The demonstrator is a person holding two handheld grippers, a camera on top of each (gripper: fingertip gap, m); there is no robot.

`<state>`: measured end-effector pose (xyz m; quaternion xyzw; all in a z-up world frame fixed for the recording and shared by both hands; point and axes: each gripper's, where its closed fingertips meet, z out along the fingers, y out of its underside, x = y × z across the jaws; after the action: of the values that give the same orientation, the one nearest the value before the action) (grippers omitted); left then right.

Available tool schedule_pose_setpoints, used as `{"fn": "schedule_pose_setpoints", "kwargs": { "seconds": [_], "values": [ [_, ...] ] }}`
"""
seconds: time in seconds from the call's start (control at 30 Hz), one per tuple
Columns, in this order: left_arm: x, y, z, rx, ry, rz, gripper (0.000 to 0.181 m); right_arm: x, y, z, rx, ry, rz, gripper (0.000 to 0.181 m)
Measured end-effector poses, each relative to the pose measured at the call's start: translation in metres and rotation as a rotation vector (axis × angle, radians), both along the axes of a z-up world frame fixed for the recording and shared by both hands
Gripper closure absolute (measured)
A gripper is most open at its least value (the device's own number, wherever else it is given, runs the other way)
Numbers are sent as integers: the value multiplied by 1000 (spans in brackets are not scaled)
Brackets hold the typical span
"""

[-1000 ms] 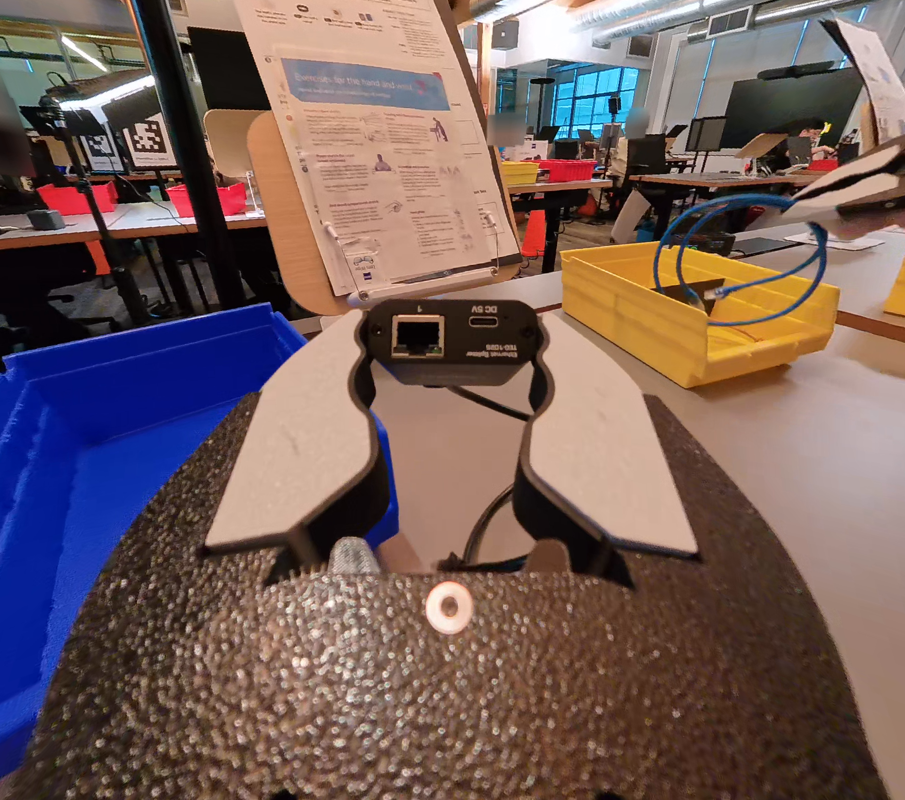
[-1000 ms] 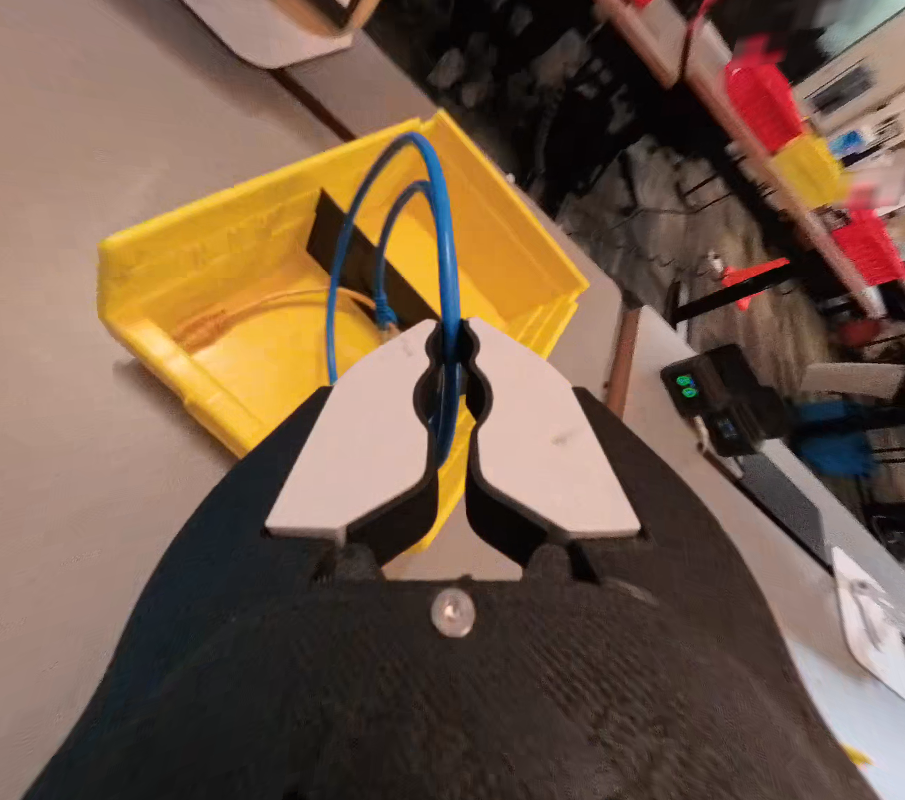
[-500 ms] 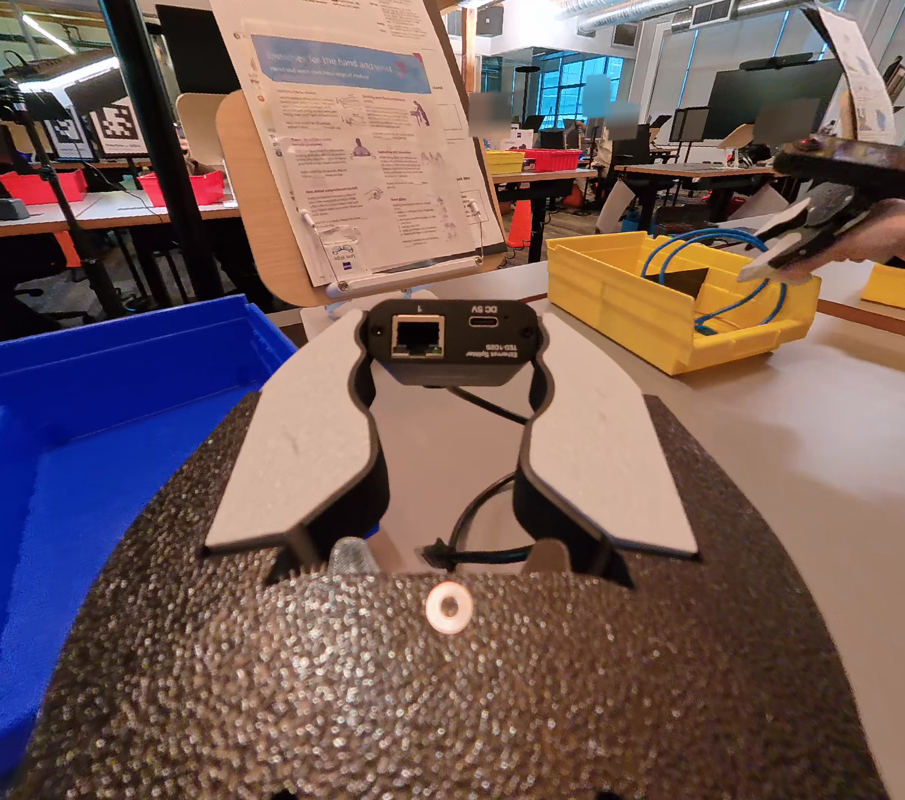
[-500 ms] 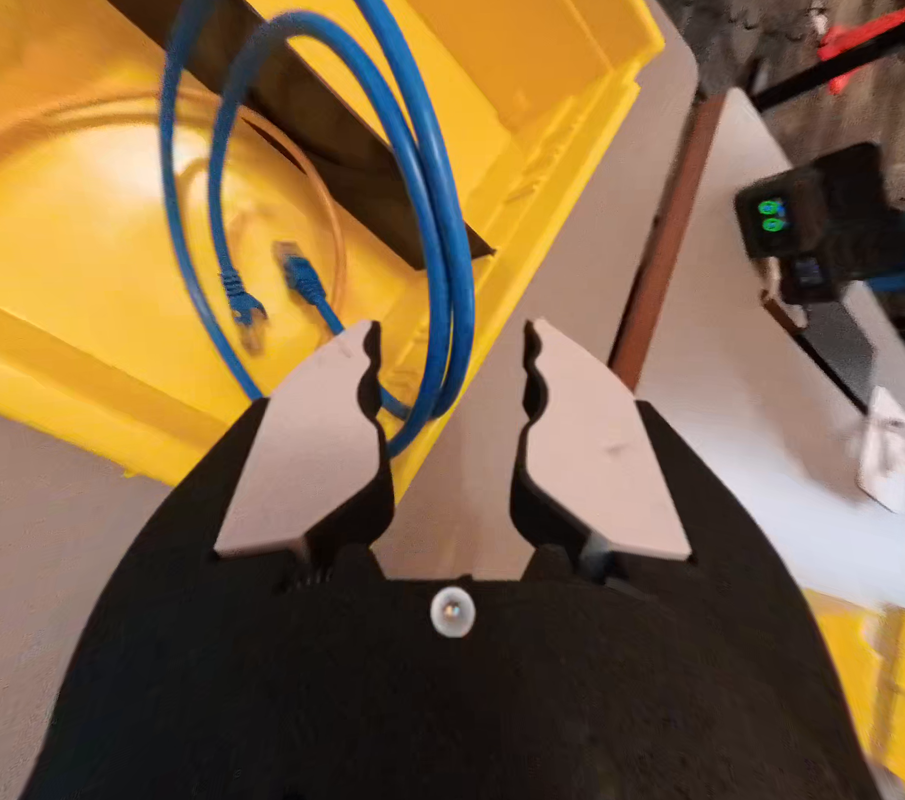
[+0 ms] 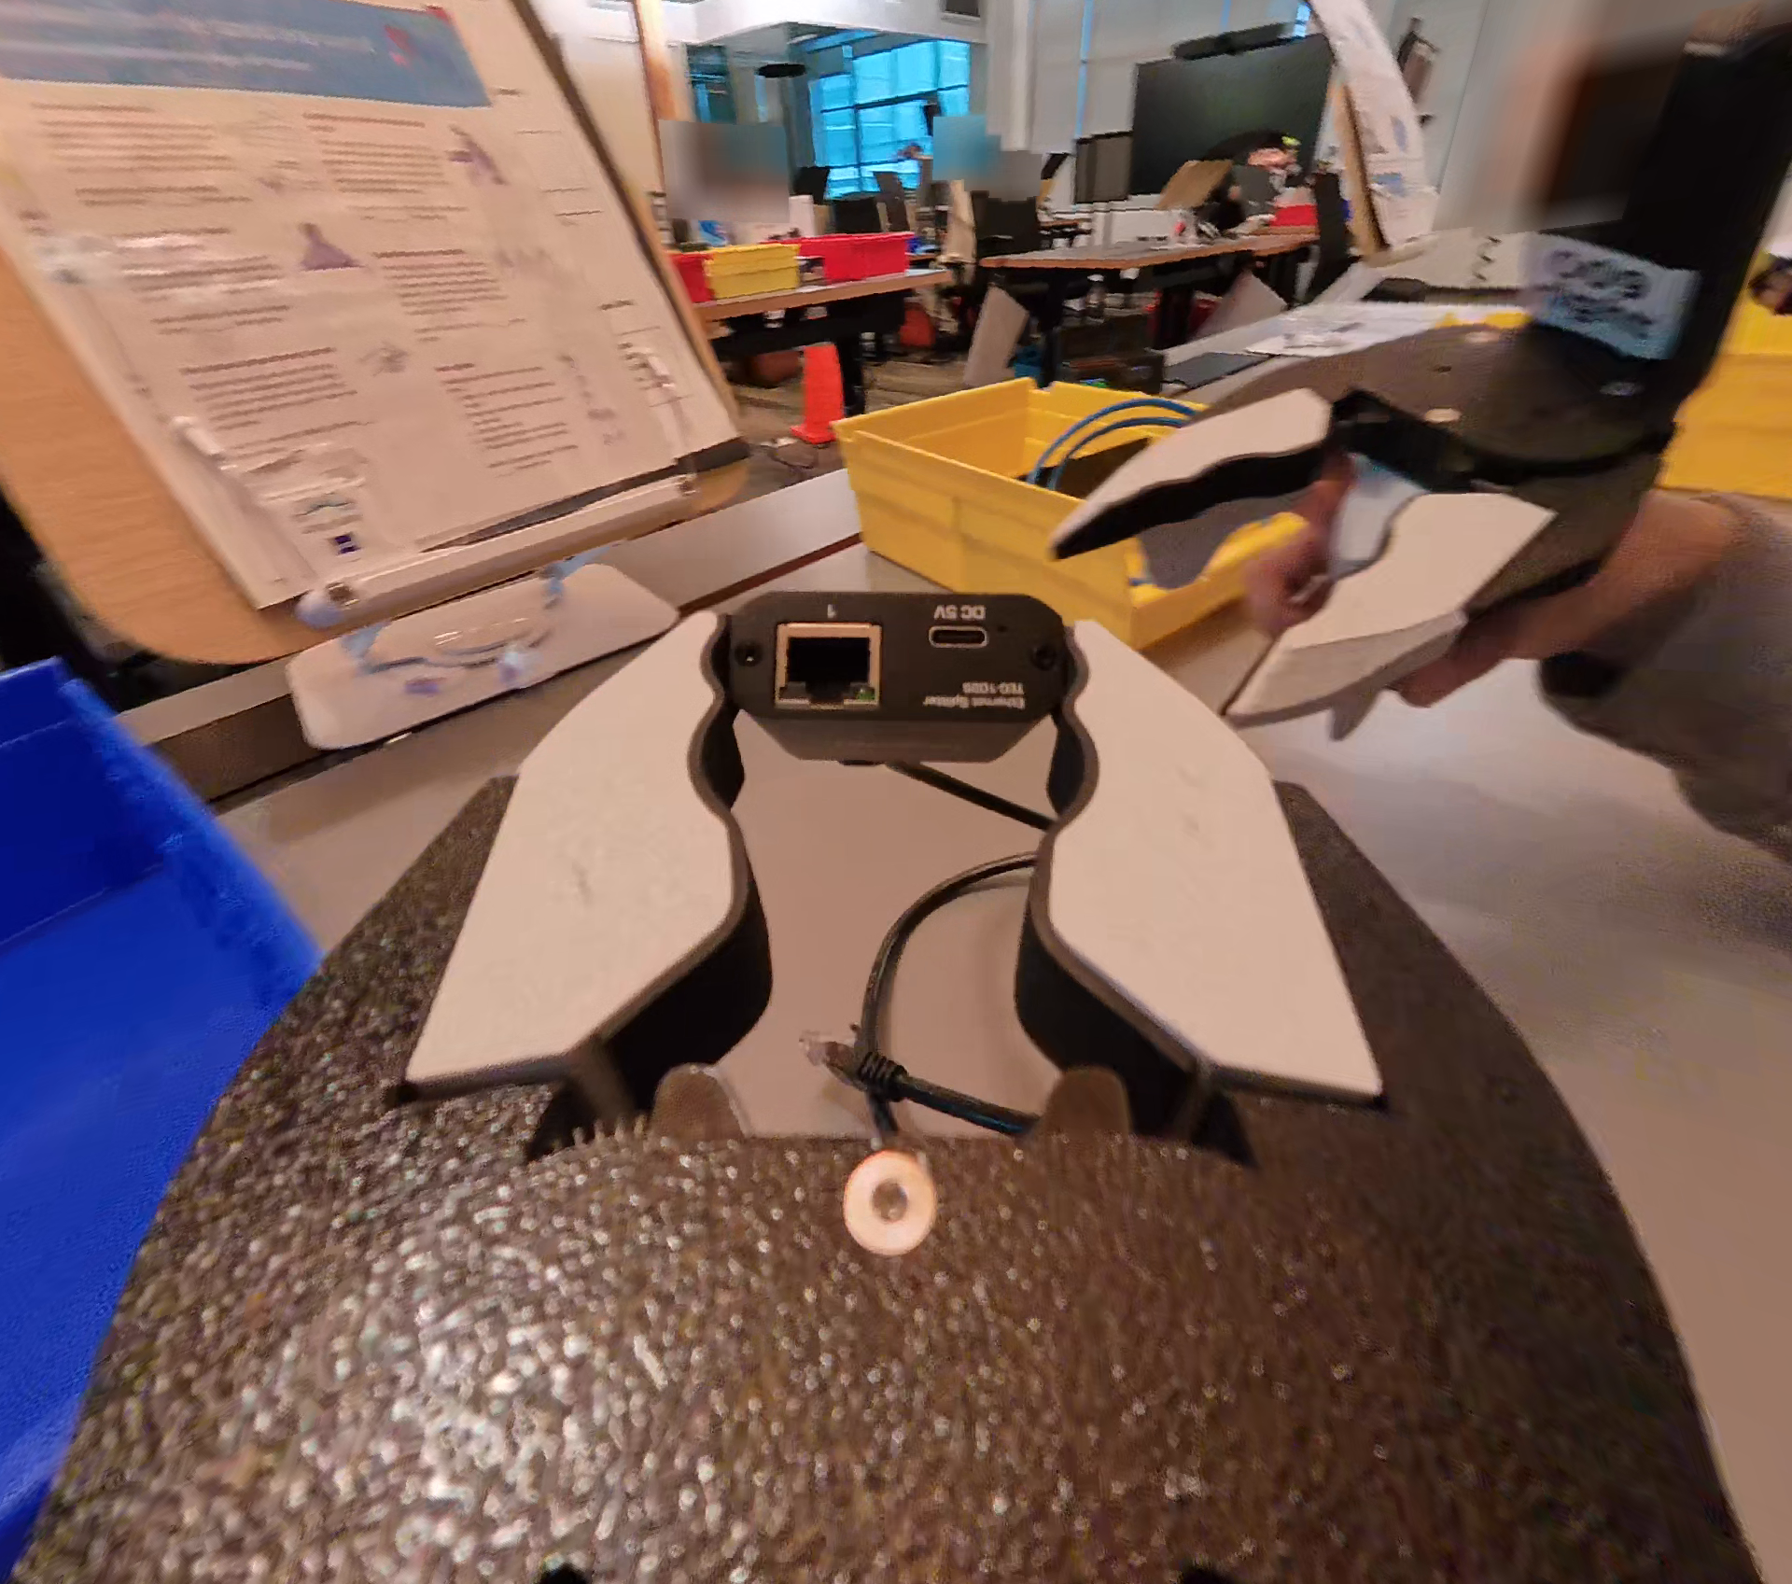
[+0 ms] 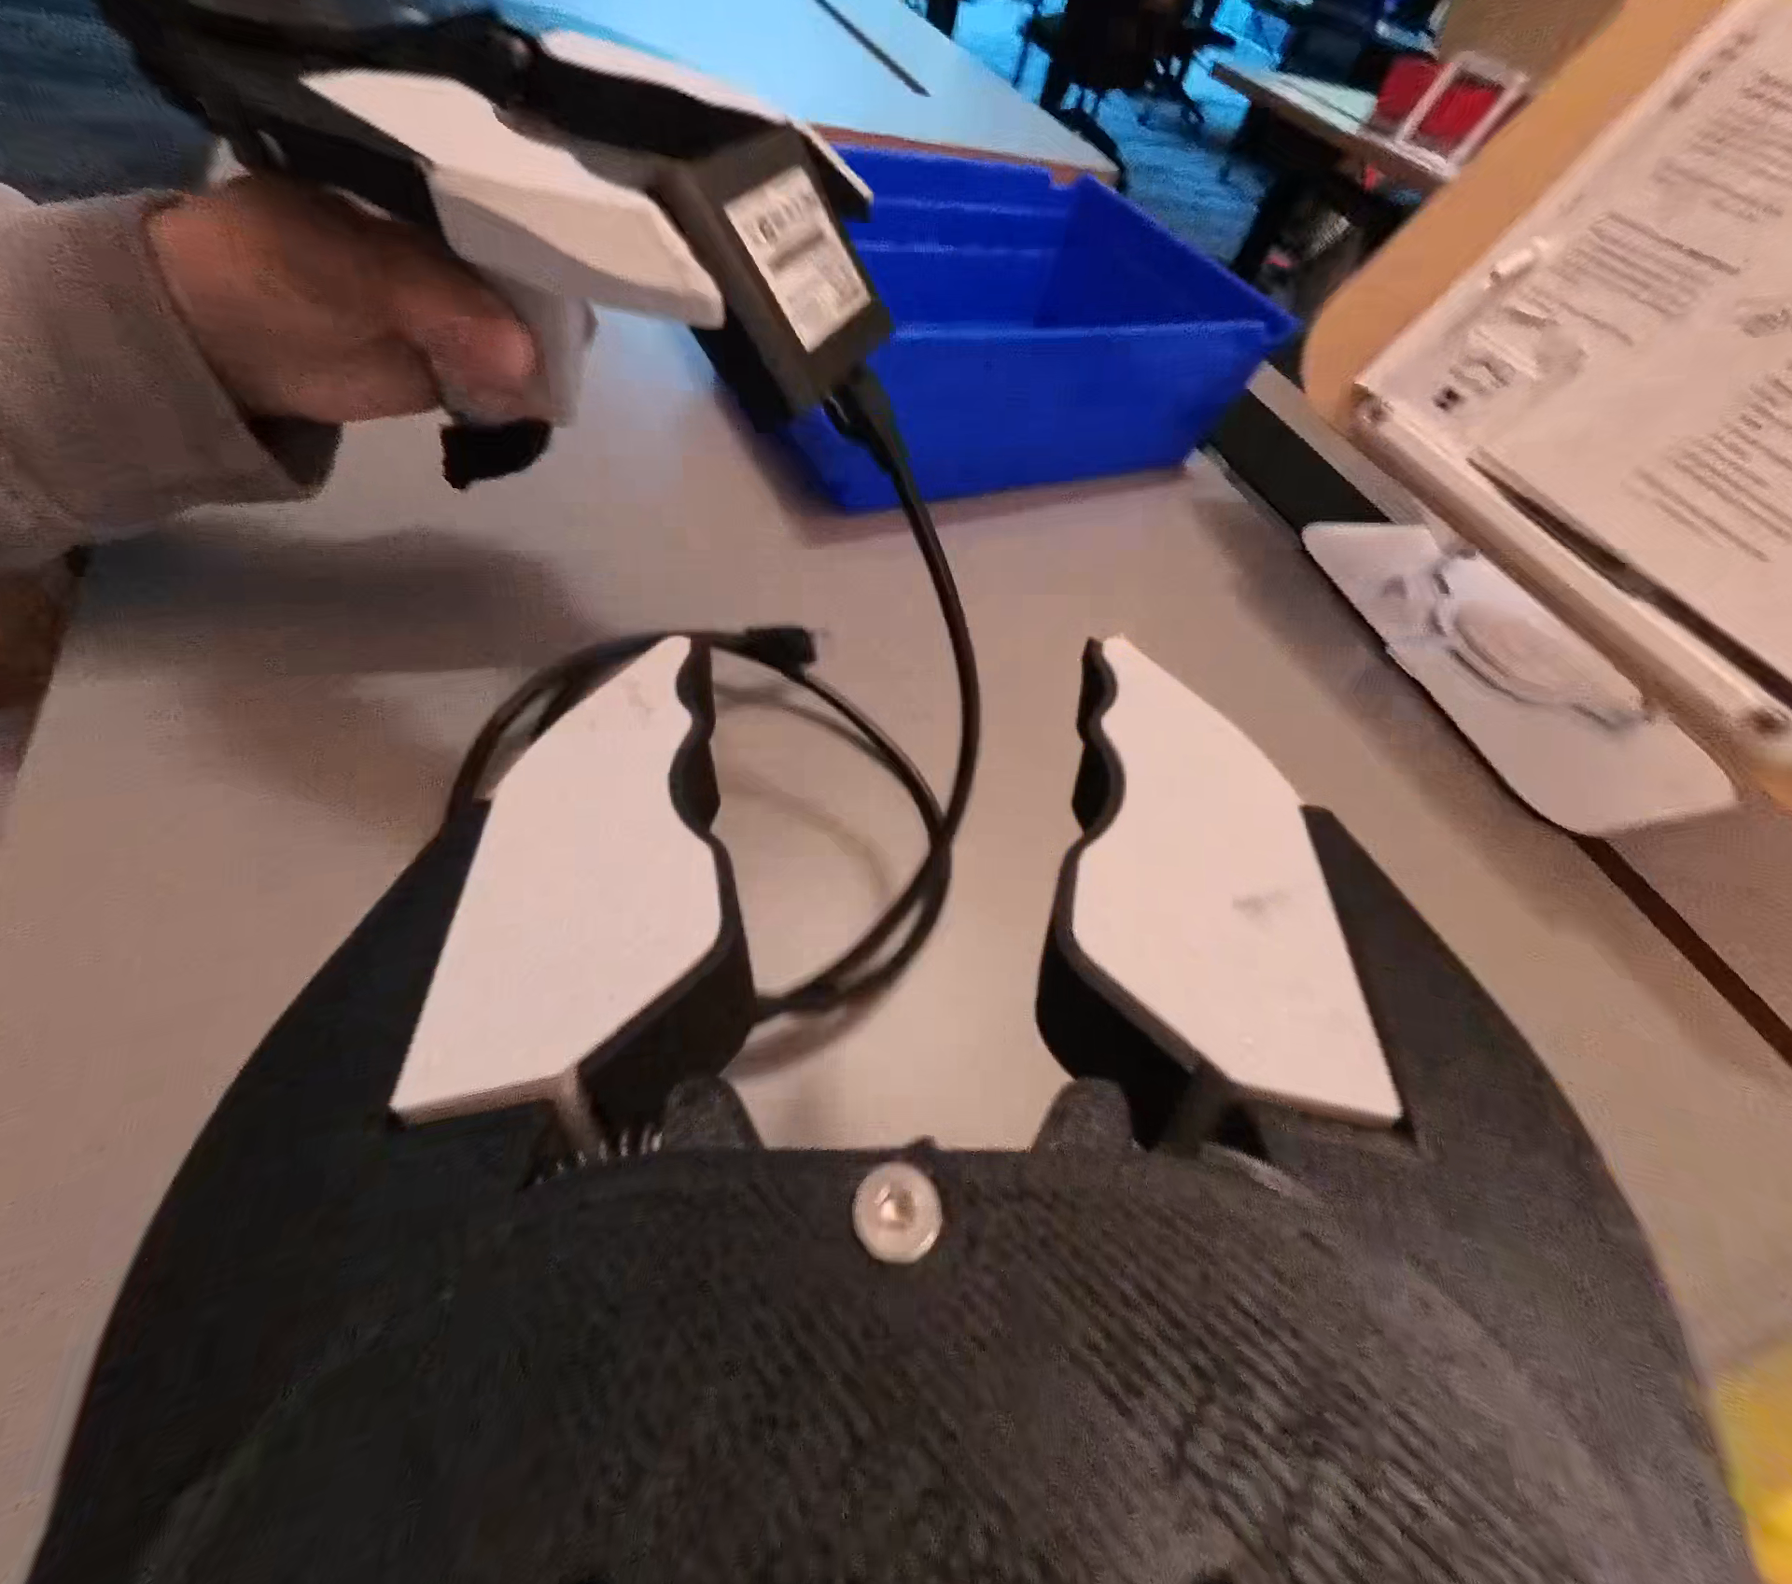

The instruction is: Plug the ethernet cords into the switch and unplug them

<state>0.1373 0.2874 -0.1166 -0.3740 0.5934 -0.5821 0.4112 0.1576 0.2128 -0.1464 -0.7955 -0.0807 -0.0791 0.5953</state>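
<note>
- Left gripper [image 5: 897,669] I hold clamped on the switch [image 5: 894,672], raised off the bench [image 5: 1455,907].
- Right gripper [image 6: 897,679] released, black ethernet cord [image 6: 931,810] lying at its 12 o'clock.

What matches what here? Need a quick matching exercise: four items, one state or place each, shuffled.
Items:
1. switch
2. right gripper
3. blue cord
4. black cord

States or places:
A. lying in the yellow bin
B. open, holding nothing
C. clamped in the left gripper, front port empty
D. one end in the switch, free plug over the table

Pairs: 1-C, 2-B, 3-A, 4-D
</note>
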Motion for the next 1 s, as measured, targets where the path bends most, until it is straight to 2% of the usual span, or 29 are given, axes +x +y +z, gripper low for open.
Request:
{"fn": "schedule_pose_setpoints", "kwargs": {
  "seconds": [0.03, 0.17, 0.27, 0.3, 0.4, 0.5, 0.63, 0.77, 1.0],
  "values": [
    [-1, -10, 0, 13, -2, -34, 120, -7, 8, 1, 14, 16, 44, 108],
    [-11, -50, 4, 69, -24, -201, 120, -21, 21, -9, -28, -23, 157, 96],
    [-19, -77, 5, 87, -39, -310, 120, -41, 20, -10, 5, -69, 244, 103],
    [-20, -84, 4, 98, -43, -330, 120, -44, 19, -8, 31, -97, 252, 111],
    [-21, -91, -5, 196, -49, -340, 120, -40, 11, -8, 12, -317, 235, 120],
    [-16, -88, -31, 347, 34, -321, 120, -26, 1, -17, -170, -542, 186, 120],
    [-9, -84, -60, 589, 61, -256, 119, -11, -9, -31, -400, -816, 112, 120],
    [-2, -88, -70, 615, 86, -210, 117, -3, -14, -38, -510, -904, 72, 120],
    [3, -90, -74, 546, 50, -191, 114, -5, -15, -32, -501, -945, 77, 121]
  ]
}}
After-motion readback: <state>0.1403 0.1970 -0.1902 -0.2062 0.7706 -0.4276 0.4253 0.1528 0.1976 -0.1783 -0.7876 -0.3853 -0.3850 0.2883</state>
